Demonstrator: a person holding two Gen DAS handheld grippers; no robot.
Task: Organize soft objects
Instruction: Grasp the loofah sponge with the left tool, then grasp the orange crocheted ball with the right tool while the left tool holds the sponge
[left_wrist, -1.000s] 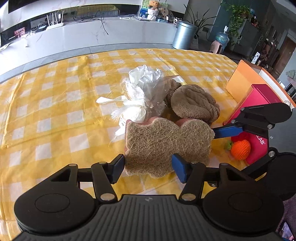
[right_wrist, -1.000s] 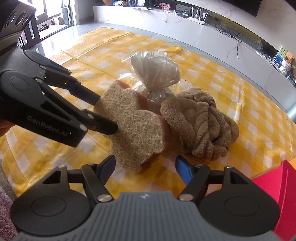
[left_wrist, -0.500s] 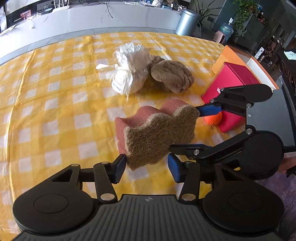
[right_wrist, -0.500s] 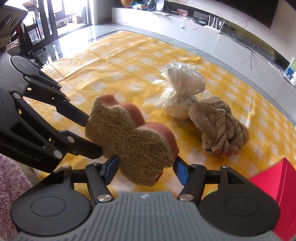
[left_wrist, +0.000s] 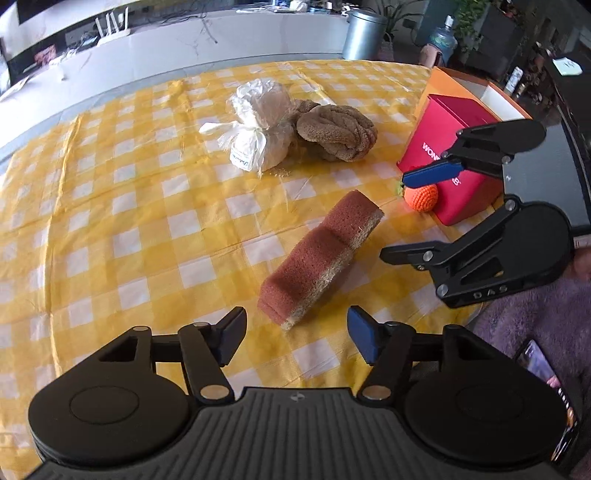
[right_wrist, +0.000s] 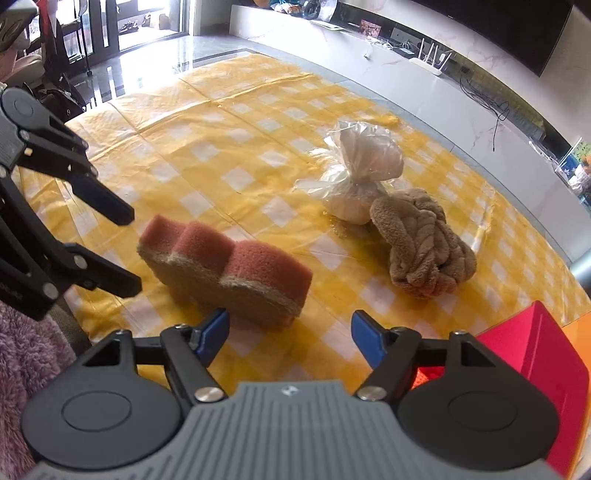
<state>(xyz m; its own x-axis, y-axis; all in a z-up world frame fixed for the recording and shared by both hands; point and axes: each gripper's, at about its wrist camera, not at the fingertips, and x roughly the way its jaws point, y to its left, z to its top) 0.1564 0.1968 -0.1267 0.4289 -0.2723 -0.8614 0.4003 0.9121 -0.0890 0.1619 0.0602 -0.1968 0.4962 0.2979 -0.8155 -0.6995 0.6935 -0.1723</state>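
Both my grippers are released, gripping nothing. My left gripper (left_wrist: 295, 334) hangs spread just short of the sponge (left_wrist: 320, 253), which sits on its edge on the yellow-checked desk (left_wrist: 129, 221), pink foam up, scrubby side facing right. My right gripper (right_wrist: 289, 334) gapes wide beside the sponge's long flank. Farther back, the tied plastic bag (left_wrist: 258, 125) touches the knotted brown towel (left_wrist: 338, 131). An orange knit ball (left_wrist: 421, 195) rests against the red box (left_wrist: 447, 147).
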